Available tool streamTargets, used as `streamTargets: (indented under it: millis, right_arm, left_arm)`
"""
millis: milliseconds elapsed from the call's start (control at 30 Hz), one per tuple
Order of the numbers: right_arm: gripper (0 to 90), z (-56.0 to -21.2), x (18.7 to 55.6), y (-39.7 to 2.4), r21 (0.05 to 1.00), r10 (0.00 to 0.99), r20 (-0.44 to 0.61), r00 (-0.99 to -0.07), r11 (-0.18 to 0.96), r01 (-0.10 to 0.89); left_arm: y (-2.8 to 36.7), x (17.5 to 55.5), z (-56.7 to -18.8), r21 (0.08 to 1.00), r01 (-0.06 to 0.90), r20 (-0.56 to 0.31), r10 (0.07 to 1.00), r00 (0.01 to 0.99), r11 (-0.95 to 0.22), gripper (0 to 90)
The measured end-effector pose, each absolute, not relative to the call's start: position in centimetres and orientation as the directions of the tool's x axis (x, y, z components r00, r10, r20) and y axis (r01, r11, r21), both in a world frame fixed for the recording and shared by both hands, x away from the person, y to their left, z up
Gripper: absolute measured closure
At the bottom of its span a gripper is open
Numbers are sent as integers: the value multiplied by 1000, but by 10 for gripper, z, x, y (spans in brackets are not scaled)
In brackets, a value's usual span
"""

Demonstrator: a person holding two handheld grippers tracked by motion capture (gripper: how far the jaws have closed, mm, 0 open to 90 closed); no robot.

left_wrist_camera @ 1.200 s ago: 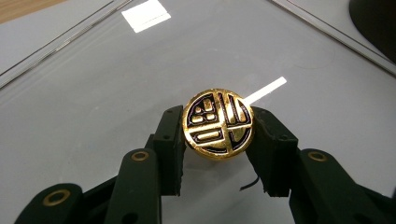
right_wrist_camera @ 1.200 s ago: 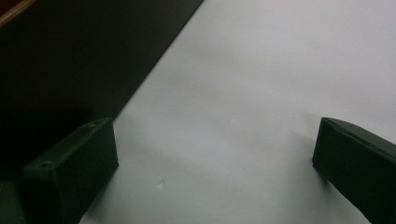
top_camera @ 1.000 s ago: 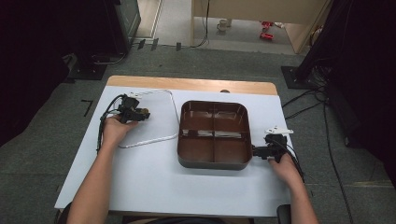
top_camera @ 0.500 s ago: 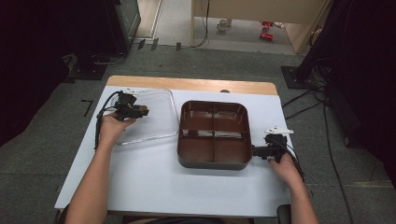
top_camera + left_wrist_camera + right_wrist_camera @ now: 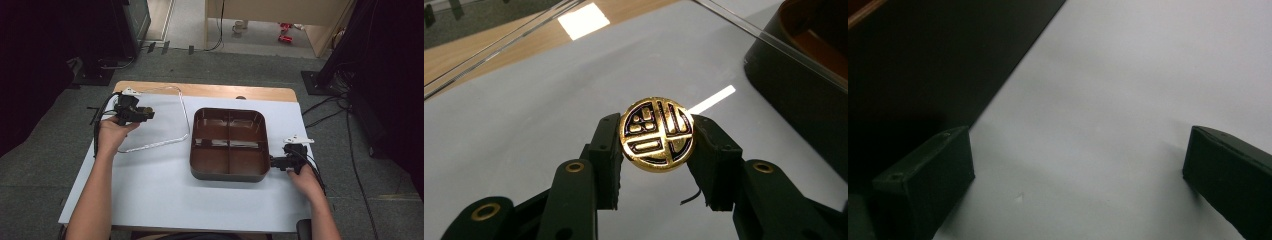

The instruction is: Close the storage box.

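A clear plastic lid [image 5: 156, 144] lies left of the brown four-compartment tray [image 5: 229, 173], with its left side raised. My left gripper [image 5: 148, 114] is shut on the round gold knob [image 5: 657, 134] of that lid, one pad on each side. In the left gripper view the left gripper [image 5: 657, 126] holds the knob above the white tabletop, with the lid's edge [image 5: 769, 42] and the tray [image 5: 804, 85] beyond it. My right gripper [image 5: 276, 162] rests on the table at the tray's right front corner. It stands open [image 5: 1075, 135], nothing between its jaws, the tray's dark wall [image 5: 923, 65] to its left.
The white tabletop [image 5: 165, 195] has a wooden strip [image 5: 225, 91] along its far edge. Cables [image 5: 325, 117] trail over the grey floor to the right. Dark equipment stands around the table at left and right.
My left gripper has risen with the gold knob in it, and the lid has tilted up with it. The right gripper and the tray have not moved.
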State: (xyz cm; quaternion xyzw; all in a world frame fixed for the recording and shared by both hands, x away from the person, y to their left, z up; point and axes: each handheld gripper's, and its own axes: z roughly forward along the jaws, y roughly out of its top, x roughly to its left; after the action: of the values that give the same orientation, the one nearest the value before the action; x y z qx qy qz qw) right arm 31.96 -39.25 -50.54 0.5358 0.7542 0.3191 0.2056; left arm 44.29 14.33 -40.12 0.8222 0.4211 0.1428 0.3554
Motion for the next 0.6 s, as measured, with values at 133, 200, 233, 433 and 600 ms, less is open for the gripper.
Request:
streamTargets:
  millis: [133,200,233,433,600]
  right_arm:
    - [0,-505,320,-393,702,939,32,-341,222,677]
    - [0,-505,320,-392,701,939,32,-341,222,677]
    - [0,-505,320,-393,702,939,32,-341,222,677]
    - [0,-505,320,-392,701,940,33,-340,221,678]
    - [0,-505,320,-393,700,940,33,-341,221,679]
  left_arm:
    - [139,439,-390,716,578,-63,789,611,-391,594]
    - [136,437,-385,719,571,-59,784,618,-396,594]
    - [134,436,-383,720,567,-58,780,623,-400,594]
    - [116,429,-373,735,550,-84,752,653,-396,594]
    - [96,421,-368,746,513,-56,728,683,-424,594]
